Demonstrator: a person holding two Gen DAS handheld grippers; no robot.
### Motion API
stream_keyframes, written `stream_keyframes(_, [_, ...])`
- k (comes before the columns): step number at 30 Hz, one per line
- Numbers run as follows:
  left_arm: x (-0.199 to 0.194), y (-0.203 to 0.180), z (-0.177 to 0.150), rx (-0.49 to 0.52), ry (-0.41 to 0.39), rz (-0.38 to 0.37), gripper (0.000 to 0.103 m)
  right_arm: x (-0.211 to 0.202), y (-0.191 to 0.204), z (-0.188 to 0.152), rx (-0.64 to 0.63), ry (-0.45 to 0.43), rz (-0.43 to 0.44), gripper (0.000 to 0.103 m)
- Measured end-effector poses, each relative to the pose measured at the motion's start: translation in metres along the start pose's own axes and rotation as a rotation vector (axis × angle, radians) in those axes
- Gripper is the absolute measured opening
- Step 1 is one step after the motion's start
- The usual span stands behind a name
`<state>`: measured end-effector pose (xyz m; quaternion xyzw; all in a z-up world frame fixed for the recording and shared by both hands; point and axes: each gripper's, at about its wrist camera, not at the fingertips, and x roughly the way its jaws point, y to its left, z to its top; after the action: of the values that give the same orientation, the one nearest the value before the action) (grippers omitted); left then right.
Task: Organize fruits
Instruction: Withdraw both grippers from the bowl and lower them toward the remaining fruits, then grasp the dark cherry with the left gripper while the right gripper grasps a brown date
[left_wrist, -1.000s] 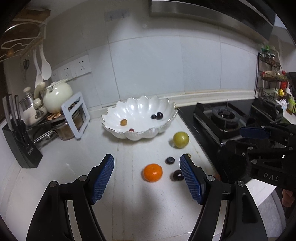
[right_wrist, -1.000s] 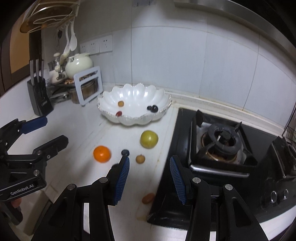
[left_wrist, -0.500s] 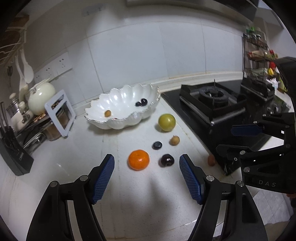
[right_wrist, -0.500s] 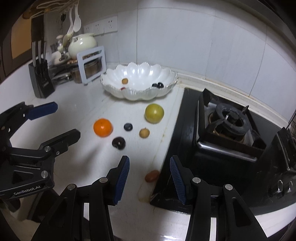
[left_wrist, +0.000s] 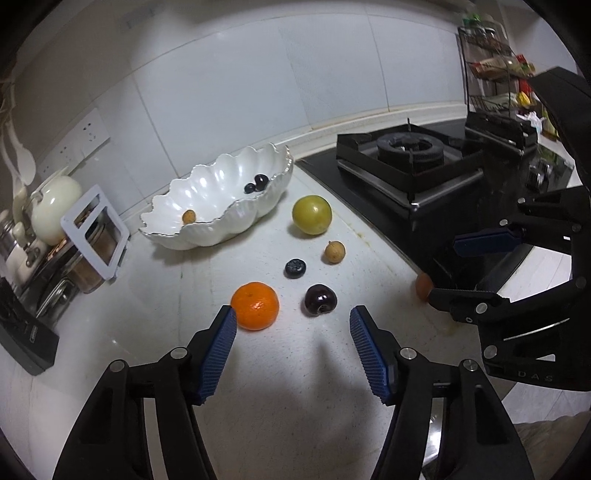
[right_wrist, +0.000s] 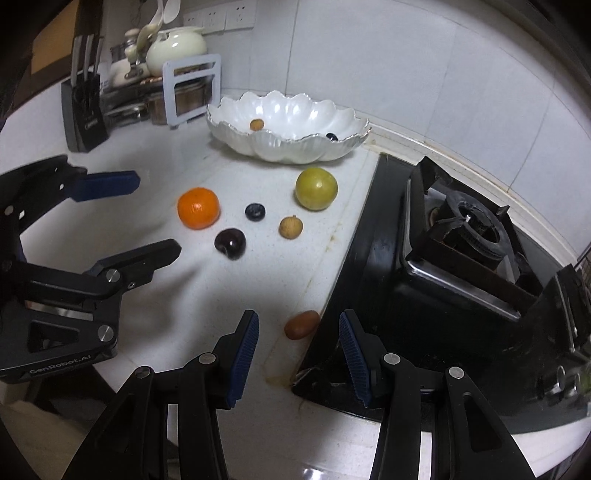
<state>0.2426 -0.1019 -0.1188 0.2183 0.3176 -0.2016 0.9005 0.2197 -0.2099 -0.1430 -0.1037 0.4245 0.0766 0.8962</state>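
Six loose fruits lie on the white stone desk near the scalloped white ceramic bowl (left_wrist: 221, 206) — an orange mandarin (left_wrist: 255, 305), dark cherry (left_wrist: 320, 299), blueberry (left_wrist: 295, 268), tan longan (left_wrist: 334, 252), green plum (left_wrist: 312, 215) and reddish-brown date (right_wrist: 301, 324). The left gripper (left_wrist: 291, 334) hovers, its jaws closing, nothing between them. The right gripper (right_wrist: 298, 345) hovers with its jaws spread, just short of the date beside the black gas stove (right_wrist: 461, 251). Only the right view shows the knife block (right_wrist: 84, 114) whole.

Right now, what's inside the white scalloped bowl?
Inside the white bowl: one small tan fruit and two dark round fruits side by side. The near rim hides part of the floor, so anything else there can't be seen.
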Motion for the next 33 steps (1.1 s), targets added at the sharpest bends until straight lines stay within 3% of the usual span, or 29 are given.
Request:
stream_keyframes(14, [0.038,-0.011,0.002,0.057,0.036,-0.038,0.054,0.026,-0.002,-0.003,-0.053,0.023,0.011,0.044])
stream_keyframes(26, [0.062,-0.009,0.007,0.018,0.067,-0.090,0.047,0.037,-0.003,-0.001,-0.056,0.043,0.051,0.034])
stream_keyframes(33, [0.071,-0.010,0.009,-0.007,0.087,-0.115,0.041,0.038,-0.002,-0.001,-0.077,0.030,0.031,0.029])
